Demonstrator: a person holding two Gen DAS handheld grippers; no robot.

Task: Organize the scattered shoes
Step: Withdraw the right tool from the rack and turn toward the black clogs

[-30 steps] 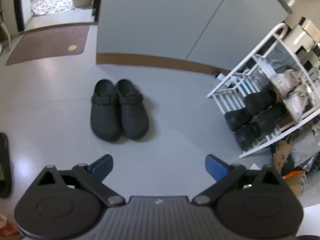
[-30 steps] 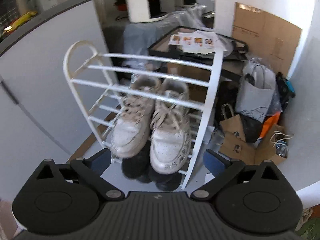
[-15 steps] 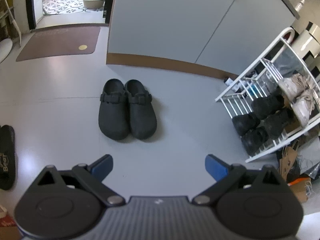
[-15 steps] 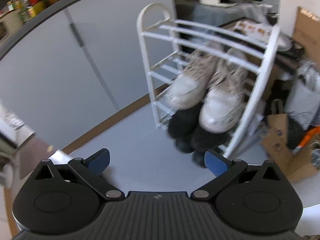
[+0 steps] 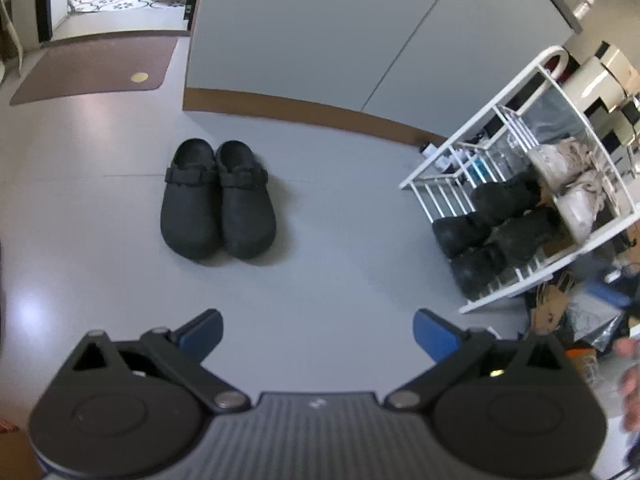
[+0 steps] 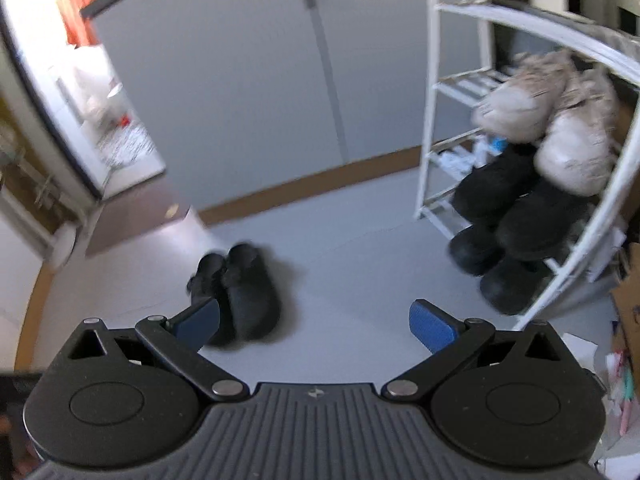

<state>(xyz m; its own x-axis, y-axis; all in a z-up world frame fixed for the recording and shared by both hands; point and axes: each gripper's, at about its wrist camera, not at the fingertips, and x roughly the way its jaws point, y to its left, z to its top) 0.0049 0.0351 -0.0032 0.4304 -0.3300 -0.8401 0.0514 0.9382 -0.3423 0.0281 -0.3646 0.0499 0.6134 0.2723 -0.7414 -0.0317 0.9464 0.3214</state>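
Note:
A pair of black clogs [image 5: 218, 200] stands side by side on the grey floor, toes toward me; the right wrist view shows the clogs [image 6: 240, 292] blurred, just beyond its left finger. The white wire shoe rack [image 5: 516, 184] on the right holds beige sneakers [image 5: 568, 184] above black fuzzy shoes [image 5: 492, 232]. In the right wrist view the rack [image 6: 440, 80] carries the sneakers [image 6: 552, 120] and black shoes [image 6: 516, 220]. My left gripper [image 5: 318, 334] is open and empty, short of the clogs. My right gripper [image 6: 314, 326] is open and empty too.
Grey cabinet doors [image 5: 340, 32] with a brown baseboard stand behind the clogs. A brown mat [image 5: 96, 68] lies before a doorway at the far left. Paper bags and clutter [image 5: 572, 320] sit at the rack's foot. A hand [image 5: 630, 384] shows at the right edge.
The right gripper has swung left from the rack, bringing the clogs and doorway into its view. The left view has shifted slightly; the black sandal at its left edge is out of frame.

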